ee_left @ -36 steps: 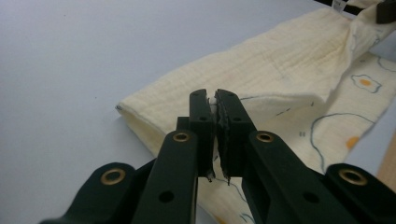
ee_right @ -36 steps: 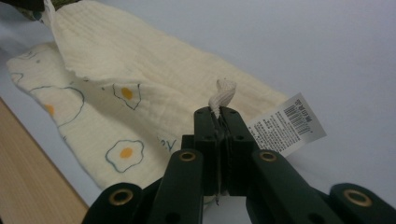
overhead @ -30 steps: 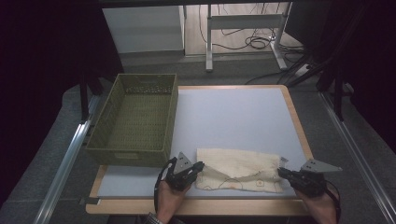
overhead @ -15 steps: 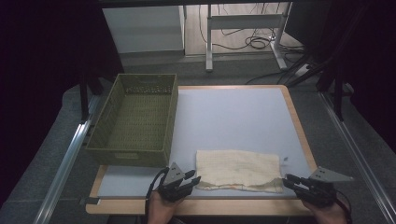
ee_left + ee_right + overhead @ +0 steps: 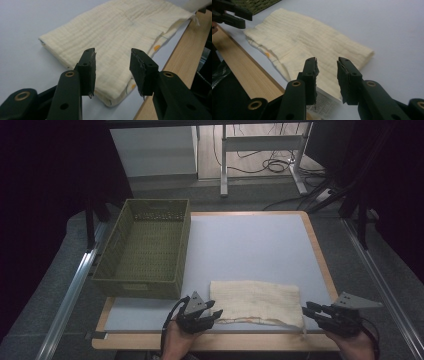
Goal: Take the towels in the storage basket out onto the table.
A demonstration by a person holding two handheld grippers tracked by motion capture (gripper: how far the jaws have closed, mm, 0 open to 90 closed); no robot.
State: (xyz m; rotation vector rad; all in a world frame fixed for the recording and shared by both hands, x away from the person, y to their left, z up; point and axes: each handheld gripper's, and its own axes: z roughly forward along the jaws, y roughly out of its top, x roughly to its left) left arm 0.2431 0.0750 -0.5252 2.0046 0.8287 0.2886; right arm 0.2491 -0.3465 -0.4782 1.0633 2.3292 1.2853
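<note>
Olive-green woven basket [image 5: 145, 247] sits at the far left of the white bench [image 5: 250, 245], well apart from the cloth. Nearer the front edge, the left hand-held gripper [image 5: 212, 314] rests just beside the left end of the folded cream cloth [image 5: 257, 302]; its jaws have just been opening and now stand apart, pads clear of the fabric. That cloth lies flat along the bench's wooden front rim [image 5: 215, 340], its open edges toward the person. At its right end the right hand-held gripper [image 5: 311, 310] hovers close, jaws parted too, gripping nothing, pads off the cloth.
</note>
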